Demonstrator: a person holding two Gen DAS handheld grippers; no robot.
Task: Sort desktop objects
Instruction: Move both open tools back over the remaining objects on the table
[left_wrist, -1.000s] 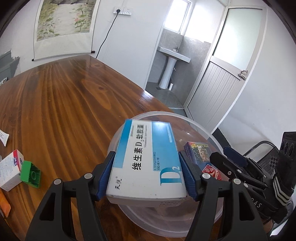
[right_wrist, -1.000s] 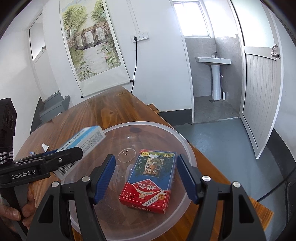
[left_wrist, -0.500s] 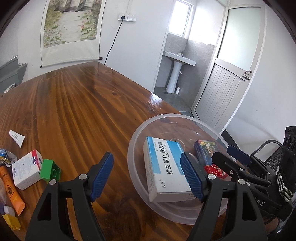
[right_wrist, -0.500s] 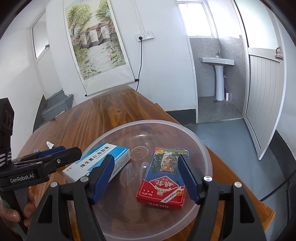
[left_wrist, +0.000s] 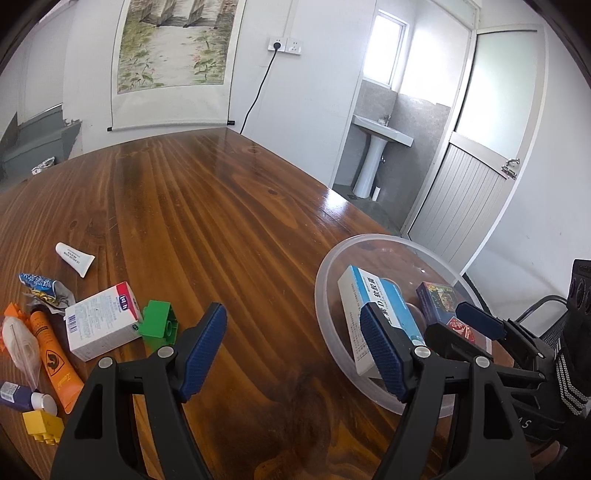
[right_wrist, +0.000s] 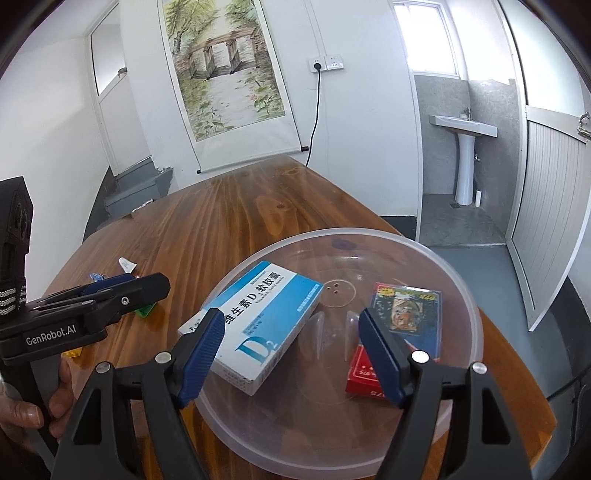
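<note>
Right wrist view: the clear bowl (right_wrist: 461, 295) holds two sorted items, the blue-and-white medicine box (right_wrist: 258, 321) and the red card pack (right_wrist: 402, 325). Right hand-held gripper (right_wrist: 291, 350) is empty, jaws opening. Left hand-held gripper (left_wrist: 295, 350) stands apart, empty. Remaining on the surface (left_wrist: 207, 206): white box (left_wrist: 99, 325), green block (left_wrist: 159, 325), orange tube (left_wrist: 51, 362), yellow block (left_wrist: 42, 426). Judgement: sorting is at an early stage.
</note>
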